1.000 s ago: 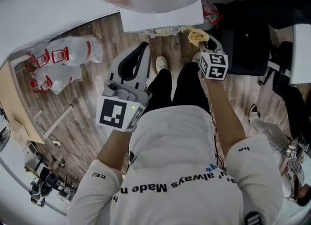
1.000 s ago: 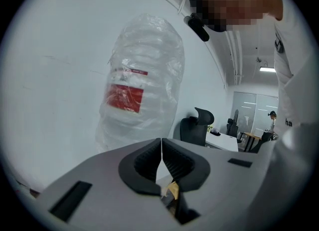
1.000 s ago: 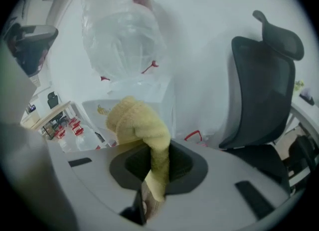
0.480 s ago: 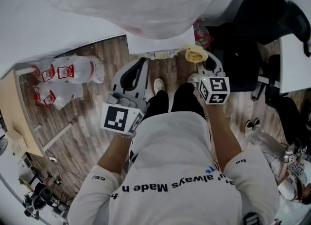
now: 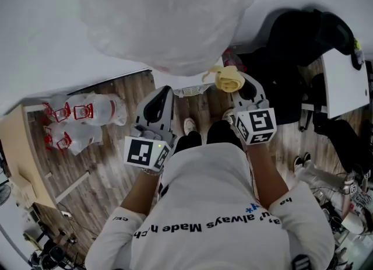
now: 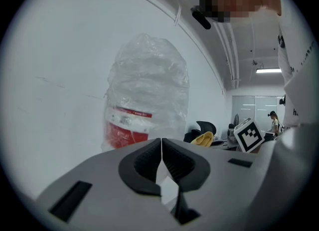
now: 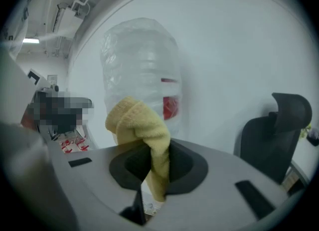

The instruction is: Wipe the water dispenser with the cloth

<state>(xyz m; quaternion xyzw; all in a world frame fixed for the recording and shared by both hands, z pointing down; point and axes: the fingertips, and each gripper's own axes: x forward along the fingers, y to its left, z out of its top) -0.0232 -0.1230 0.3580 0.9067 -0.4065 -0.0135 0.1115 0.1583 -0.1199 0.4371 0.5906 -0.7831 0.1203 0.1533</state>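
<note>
A large water bottle wrapped in clear plastic sits on top of the white water dispenser; its red label shows in the left gripper view and the right gripper view. My right gripper is shut on a yellow cloth, bunched above its jaws, close below the bottle. My left gripper is shut and holds nothing; it points at the dispenser's left side.
A black office chair stands right of the dispenser, also seen in the right gripper view. Wrapped spare bottles with red labels lie on the wooden floor at left. A white desk edge is at far right.
Both grippers have risen towards the bottle. The right gripper with the cloth now sits just under the bottle's edge; the bottle fills more of the head view.
</note>
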